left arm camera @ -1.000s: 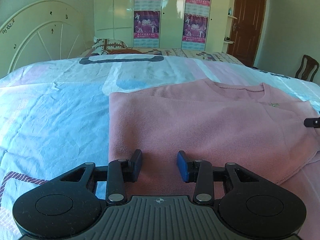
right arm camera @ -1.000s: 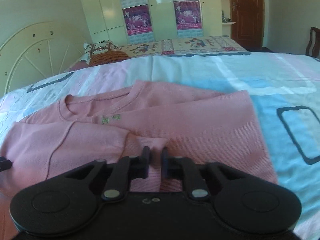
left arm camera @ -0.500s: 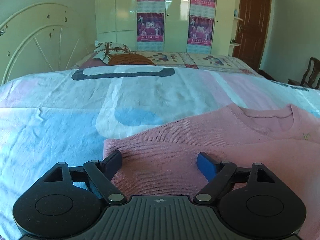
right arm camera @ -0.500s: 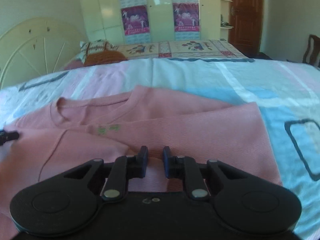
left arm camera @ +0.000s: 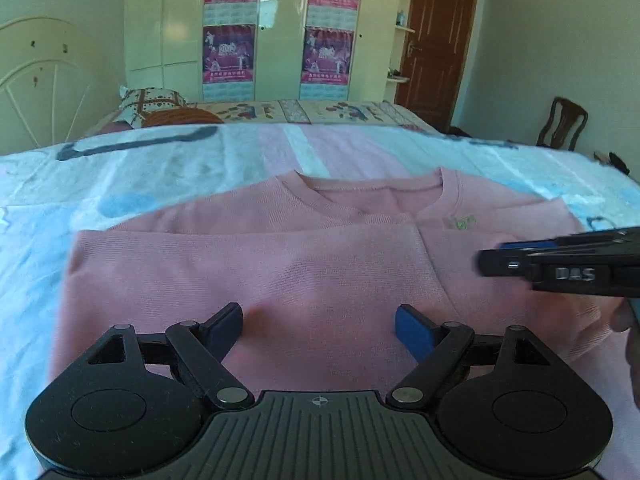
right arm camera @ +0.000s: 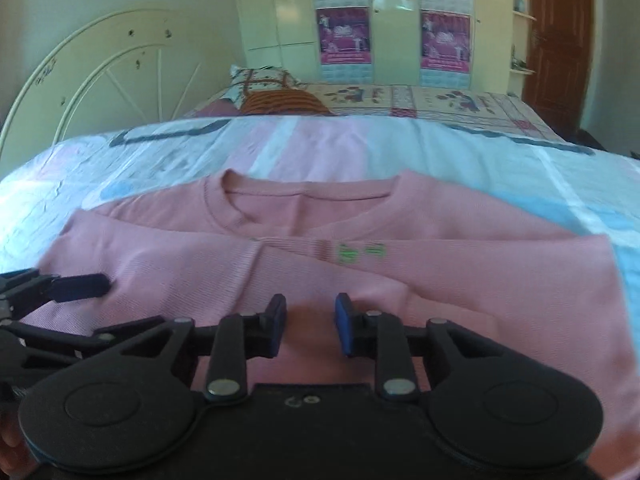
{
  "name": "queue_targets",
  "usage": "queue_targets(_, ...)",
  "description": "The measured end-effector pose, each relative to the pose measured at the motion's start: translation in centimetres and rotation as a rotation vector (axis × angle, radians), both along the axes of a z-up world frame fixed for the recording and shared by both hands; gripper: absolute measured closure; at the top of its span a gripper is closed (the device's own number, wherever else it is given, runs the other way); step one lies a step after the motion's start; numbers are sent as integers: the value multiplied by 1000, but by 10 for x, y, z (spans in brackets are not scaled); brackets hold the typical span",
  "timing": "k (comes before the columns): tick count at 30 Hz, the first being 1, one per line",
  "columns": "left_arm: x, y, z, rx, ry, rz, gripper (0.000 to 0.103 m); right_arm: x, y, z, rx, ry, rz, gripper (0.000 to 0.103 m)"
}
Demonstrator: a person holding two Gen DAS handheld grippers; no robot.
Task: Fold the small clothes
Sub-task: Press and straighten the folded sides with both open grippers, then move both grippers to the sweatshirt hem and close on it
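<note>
Right gripper (right arm camera: 308, 328) has let go, left gripper (left arm camera: 319, 328) stays wide apart; both sleeves lie folded across pink sweater (left arm camera: 320, 280), likely ready for its next fold.

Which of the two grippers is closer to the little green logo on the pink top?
Right. The right gripper sits over the pink top just below the green logo; the left gripper is further off toward the top's other side.
</note>
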State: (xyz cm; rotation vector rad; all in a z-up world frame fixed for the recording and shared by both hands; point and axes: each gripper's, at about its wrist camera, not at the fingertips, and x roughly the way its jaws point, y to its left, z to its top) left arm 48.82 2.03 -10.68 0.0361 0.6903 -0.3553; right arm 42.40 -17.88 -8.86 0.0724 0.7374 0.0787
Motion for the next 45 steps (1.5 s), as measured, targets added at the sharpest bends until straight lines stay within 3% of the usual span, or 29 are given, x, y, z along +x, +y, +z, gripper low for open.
queue_targets(3,-22,9,6,17,-12,22,20,-32,-14,12,5,-25,6,74)
queue_targets(7,-43,33,-9,37,24,122,20,-62,-22,-5,-45,15,2,77)
queue_targets(9,-56,45,-12,62,2,152,20,-74,-37,-7,20,-7,-35,76)
queue_targets(11,-63,53,-6,20,-2,191,20,-77,-39,0,46,-9,-50,73)
queue_targets(12,-64,52,-4,-1,3,205,20,-81,-36,7,49,-36,-44,73)
queue_targets(14,-69,41,2,44,-28,192,20,-86,-25,19,39,-95,-7,74)
queue_targets(15,-70,37,3,70,-43,201,20,-86,-21,21,31,-100,5,75)
queue_targets(17,-63,37,-4,56,20,231,20,-83,-18,17,17,-81,11,78)
queue_targets(20,-64,35,-13,96,23,222,20,-76,-32,-5,40,19,-28,83)
queue_targets(22,-64,32,-7,114,34,232,20,-78,-36,-2,62,16,-20,82)
queue_targets(24,-67,28,-1,153,-5,233,20,-86,-37,12,56,-47,-17,78)
queue_targets(25,-65,25,-3,179,14,234,20,-89,-38,16,49,-71,-16,76)
queue_targets(26,-62,26,-6,174,40,239,20,-87,-40,16,41,-67,-18,76)
queue_targets(28,-62,28,-7,160,41,252,20,-75,-45,0,22,35,-26,79)
queue_targets(35,-63,19,-6,194,47,294,20,-77,-53,-5,26,22,36,79)
queue_targets(45,-58,16,-8,235,57,326,10,-78,-57,-4,16,19,81,79)
